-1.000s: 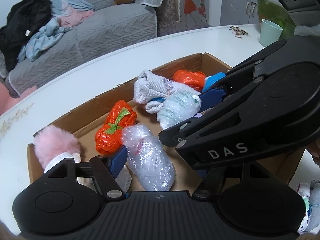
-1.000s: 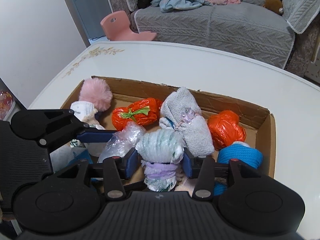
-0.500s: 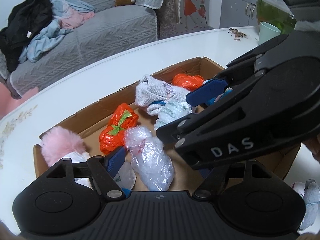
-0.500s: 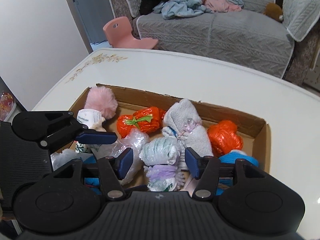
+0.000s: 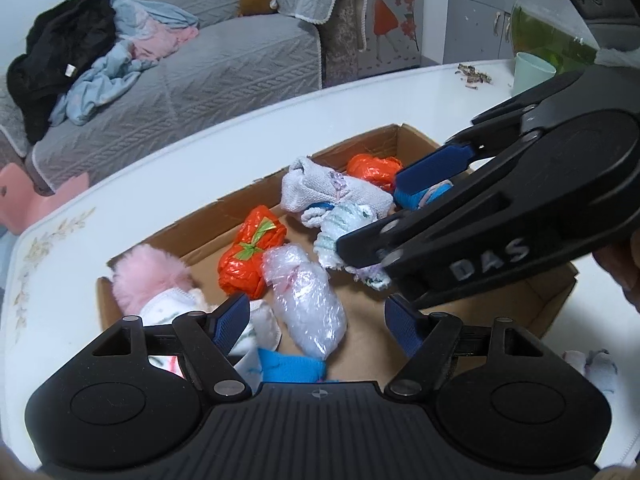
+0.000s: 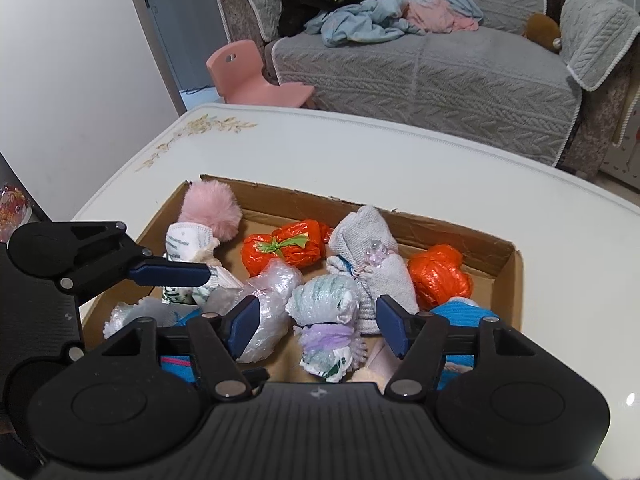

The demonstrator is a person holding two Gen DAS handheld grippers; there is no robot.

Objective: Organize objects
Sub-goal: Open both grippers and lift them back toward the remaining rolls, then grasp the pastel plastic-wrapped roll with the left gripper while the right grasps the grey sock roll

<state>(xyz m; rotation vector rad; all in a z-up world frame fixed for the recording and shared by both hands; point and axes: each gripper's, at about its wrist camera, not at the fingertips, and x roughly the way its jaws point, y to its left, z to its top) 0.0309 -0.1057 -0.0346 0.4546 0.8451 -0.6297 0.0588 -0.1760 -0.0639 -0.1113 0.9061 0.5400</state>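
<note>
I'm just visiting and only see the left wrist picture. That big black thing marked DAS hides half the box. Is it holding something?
Observer: No. That is the right tool. Its jaws are opening, and a white-green bundle lies loose between them.
Visitor: What's hidden behind it?
Observer: A blue roll lies by the right wall of the box, just in front of an orange bundle.
</note>
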